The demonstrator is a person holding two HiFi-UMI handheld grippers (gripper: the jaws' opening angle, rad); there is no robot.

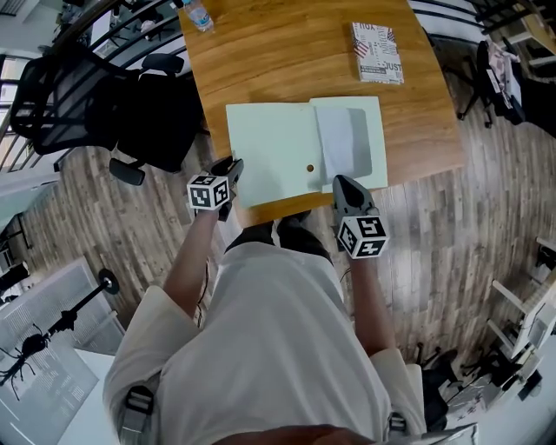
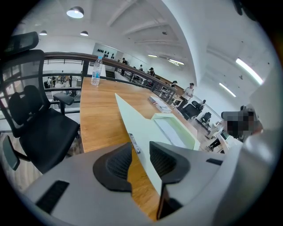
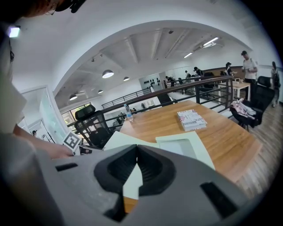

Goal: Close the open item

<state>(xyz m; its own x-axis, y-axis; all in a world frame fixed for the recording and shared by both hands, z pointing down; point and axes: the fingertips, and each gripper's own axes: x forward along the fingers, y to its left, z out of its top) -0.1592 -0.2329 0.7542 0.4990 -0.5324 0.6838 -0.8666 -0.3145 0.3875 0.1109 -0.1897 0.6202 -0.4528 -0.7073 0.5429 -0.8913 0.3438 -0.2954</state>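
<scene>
Wooden counter [image 1: 278, 61] carried the green folder [image 1: 306, 130], lying fully open at its near edge, so the closing was all still to do. Left hand-held gripper [image 1: 233, 168] had jaws apart around the cover [image 1: 261, 161] edge. Right hand-held gripper [image 1: 345, 185] had jaws together at the folder's near edge.

The only legible print is on the book [image 1: 378, 52] lying at the far side of the surface [image 1: 261, 52]. Large capitals reading "JUST" stand near its lower right corner, and a red-and-white striped patch sits at its left side. The other words on the cover are too small to read. The label on the water bottle [image 1: 198, 16] cannot be read. The cubes on the left gripper [image 1: 233, 167] and right gripper [image 1: 340, 184] bear black-and-white square code markers, with no letters or numbers.
</scene>
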